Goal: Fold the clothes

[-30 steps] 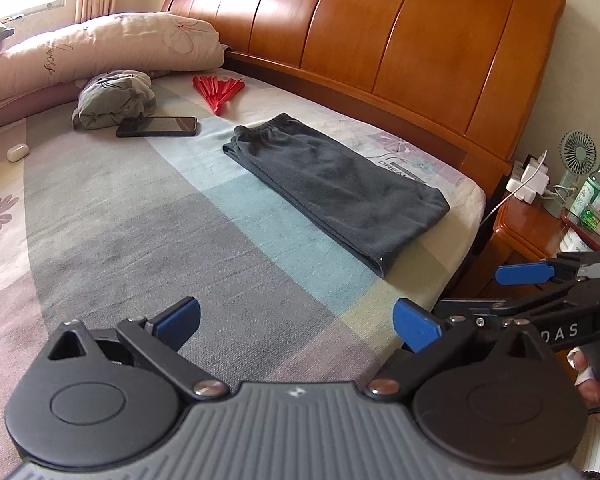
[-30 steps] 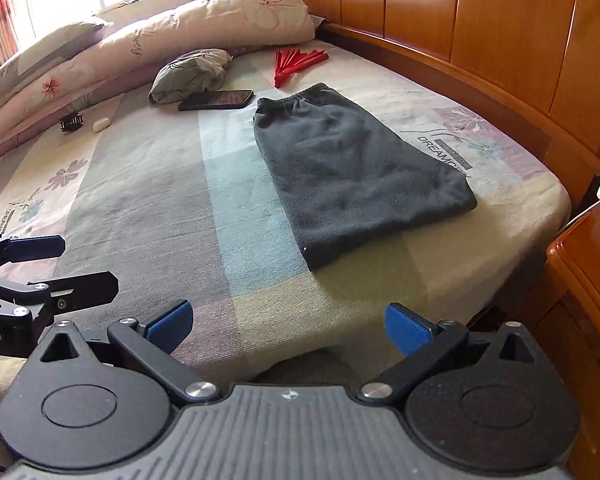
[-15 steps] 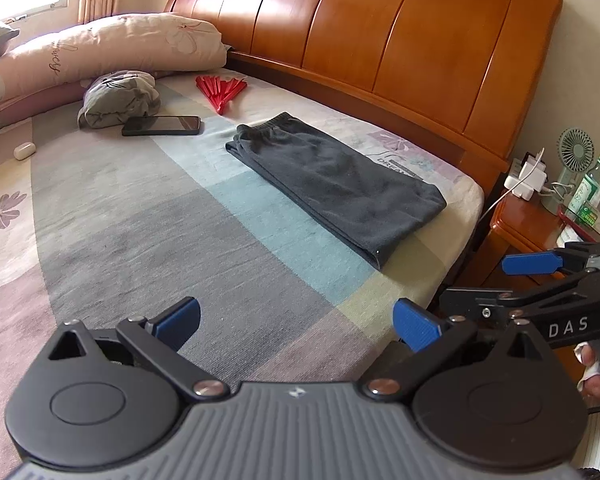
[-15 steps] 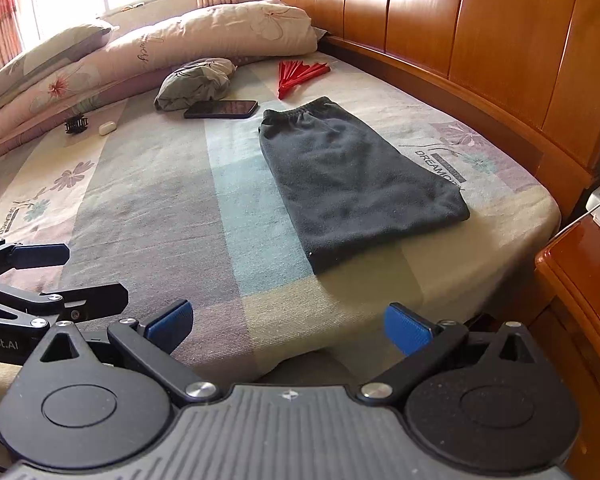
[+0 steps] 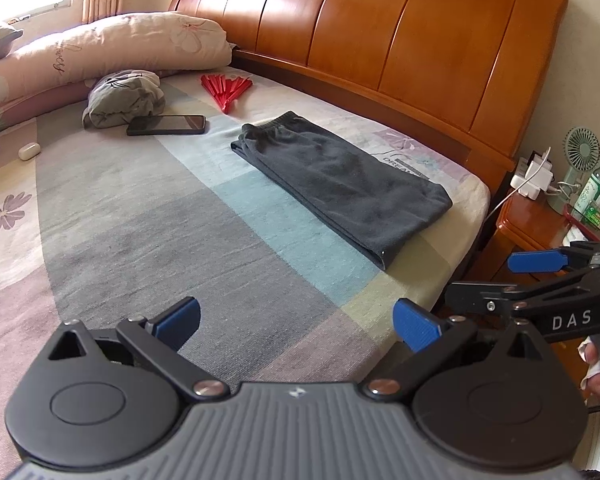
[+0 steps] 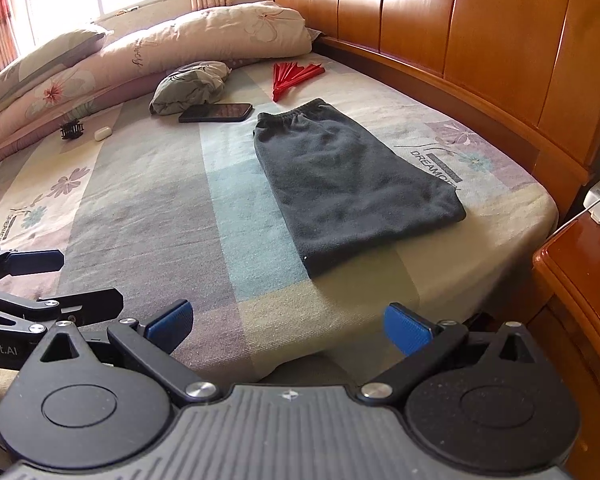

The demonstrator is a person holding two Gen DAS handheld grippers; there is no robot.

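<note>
Nearest, both claws hang at the foot edge of the bed, clear of any cloth. The left gripper has its blue pads spread wide with nothing between them; the right gripper is likewise wide open and holds nothing. Each shows at the margin of the other's view, side by side, the right one toward the bedside cabinet.

Beyond them lies a stretch of bare striped sheet, and then the dark grey trousers, already folded into a flat oblong on the sheet. Their long axis runs away from the claws toward the pillows, slanting a little, with the elastic waistband at the far end and the folded end close to the mattress edge. From the left wrist view the garment sits ahead and off to the right; from the right wrist view it lies almost straight ahead. So the right claw looks the nearer one, and the near folded end is the part it would meet first.

Farther off, past the waistband, rest a black phone, a red folding fan and a bundled grey-green cloth, with long pillows against the wooden headboard.

No box or basket is in sight; the cabinet top carries a white charger, a small fan and a green bottle.
</note>
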